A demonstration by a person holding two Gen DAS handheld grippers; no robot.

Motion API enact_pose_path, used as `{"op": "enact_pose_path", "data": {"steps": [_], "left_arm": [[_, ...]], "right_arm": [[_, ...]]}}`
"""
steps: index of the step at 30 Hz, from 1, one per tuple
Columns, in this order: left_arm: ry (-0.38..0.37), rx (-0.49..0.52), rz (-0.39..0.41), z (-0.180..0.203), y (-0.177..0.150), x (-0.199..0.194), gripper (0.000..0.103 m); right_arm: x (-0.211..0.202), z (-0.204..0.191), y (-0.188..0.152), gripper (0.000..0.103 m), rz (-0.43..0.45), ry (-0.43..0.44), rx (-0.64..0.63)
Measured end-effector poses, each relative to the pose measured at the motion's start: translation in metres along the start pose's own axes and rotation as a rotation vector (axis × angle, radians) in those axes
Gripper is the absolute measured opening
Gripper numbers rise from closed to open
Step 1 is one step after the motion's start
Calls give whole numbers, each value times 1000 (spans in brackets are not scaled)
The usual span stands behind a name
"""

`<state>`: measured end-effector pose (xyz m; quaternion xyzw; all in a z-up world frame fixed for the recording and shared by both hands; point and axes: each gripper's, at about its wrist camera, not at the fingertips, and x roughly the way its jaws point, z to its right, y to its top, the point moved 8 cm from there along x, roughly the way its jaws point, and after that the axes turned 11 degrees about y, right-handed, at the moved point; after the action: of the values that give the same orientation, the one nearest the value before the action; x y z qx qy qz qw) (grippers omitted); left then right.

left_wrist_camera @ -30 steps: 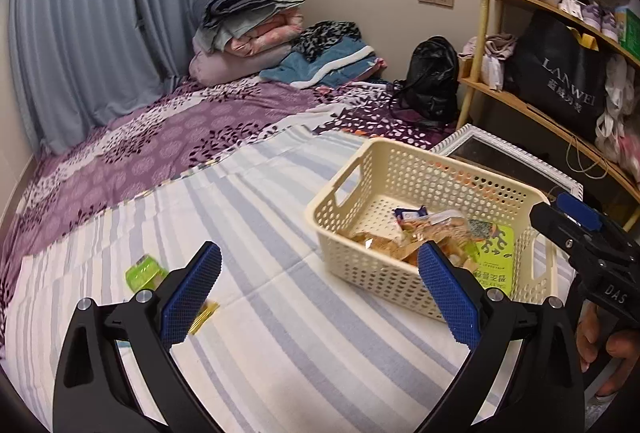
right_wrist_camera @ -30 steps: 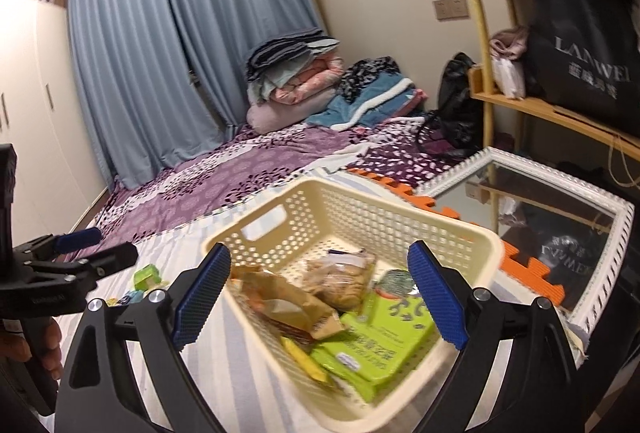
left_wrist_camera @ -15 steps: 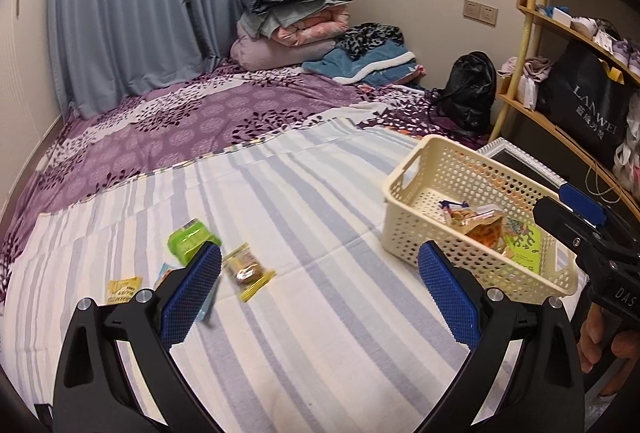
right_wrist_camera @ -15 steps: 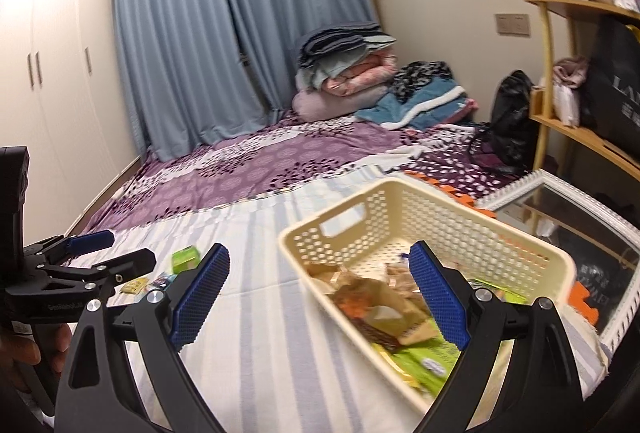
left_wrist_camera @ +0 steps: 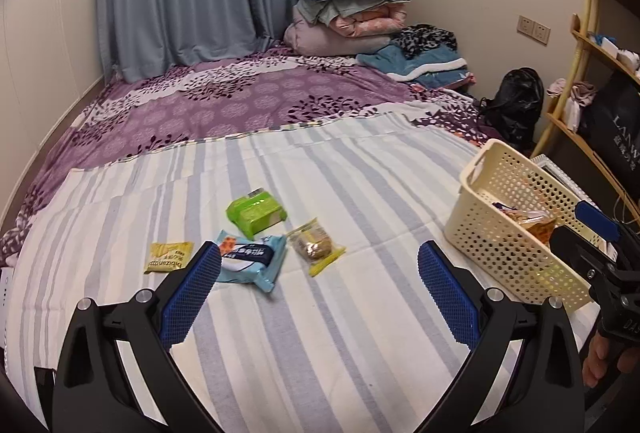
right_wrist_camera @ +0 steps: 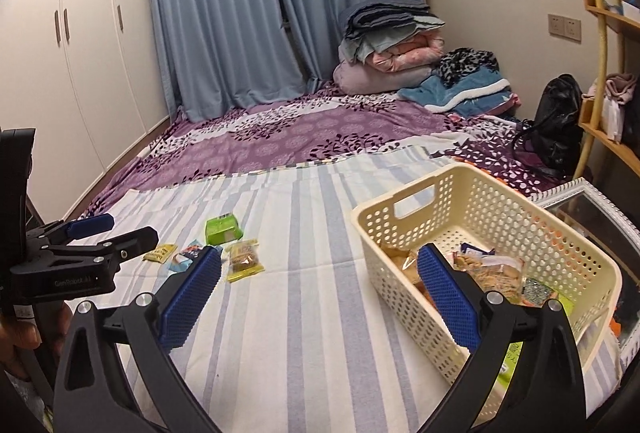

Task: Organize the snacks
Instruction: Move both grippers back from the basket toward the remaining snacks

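Four loose snacks lie on the striped sheet (left_wrist_camera: 360, 333): a green pack (left_wrist_camera: 256, 211), a blue-white pack (left_wrist_camera: 252, 257), a small yellow sachet (left_wrist_camera: 168, 257) and a clear pack with yellow ends (left_wrist_camera: 314, 245). My left gripper (left_wrist_camera: 318, 251) hovers open just short of them, holding nothing. A cream perforated basket (left_wrist_camera: 508, 233) with several snacks (right_wrist_camera: 488, 269) in it stands to the right. My right gripper (right_wrist_camera: 320, 253) is beside the basket (right_wrist_camera: 400, 233); its jaws are opening and nothing is between them. In the right wrist view the left gripper (right_wrist_camera: 128, 231) shows near the green pack (right_wrist_camera: 222, 231).
A purple patterned bedspread (left_wrist_camera: 248, 105) covers the far half of the bed, with folded bedding (left_wrist_camera: 348, 13) stacked in the corner. A black bag (left_wrist_camera: 516, 101), a wooden shelf (left_wrist_camera: 580, 137) and a white-framed mirror (right_wrist_camera: 592, 209) stand right of the basket. White wardrobes (right_wrist_camera: 80, 53) line the left wall.
Both views have swung left, from the basket to the loose snacks; the basket now sits at the right. The right jaws have widened a little.
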<state>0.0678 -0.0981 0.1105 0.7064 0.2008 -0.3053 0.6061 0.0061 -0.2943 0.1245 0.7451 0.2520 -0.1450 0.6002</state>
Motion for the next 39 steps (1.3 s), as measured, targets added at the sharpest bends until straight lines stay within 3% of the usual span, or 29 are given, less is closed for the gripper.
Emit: {"op": "enact_pose_path", "data": {"steps": [9, 20, 39], "left_arm": [[49, -37, -9, -31, -4, 7, 100], [89, -116, -46, -72, -13, 25, 100], [173, -221, -172, -139, -44, 76, 100]], "right_arm": [[29, -18, -10, 98, -99, 40, 7], [54, -44, -16, 98, -154, 63, -40], [102, -51, -41, 98, -266, 84, -49]]}}
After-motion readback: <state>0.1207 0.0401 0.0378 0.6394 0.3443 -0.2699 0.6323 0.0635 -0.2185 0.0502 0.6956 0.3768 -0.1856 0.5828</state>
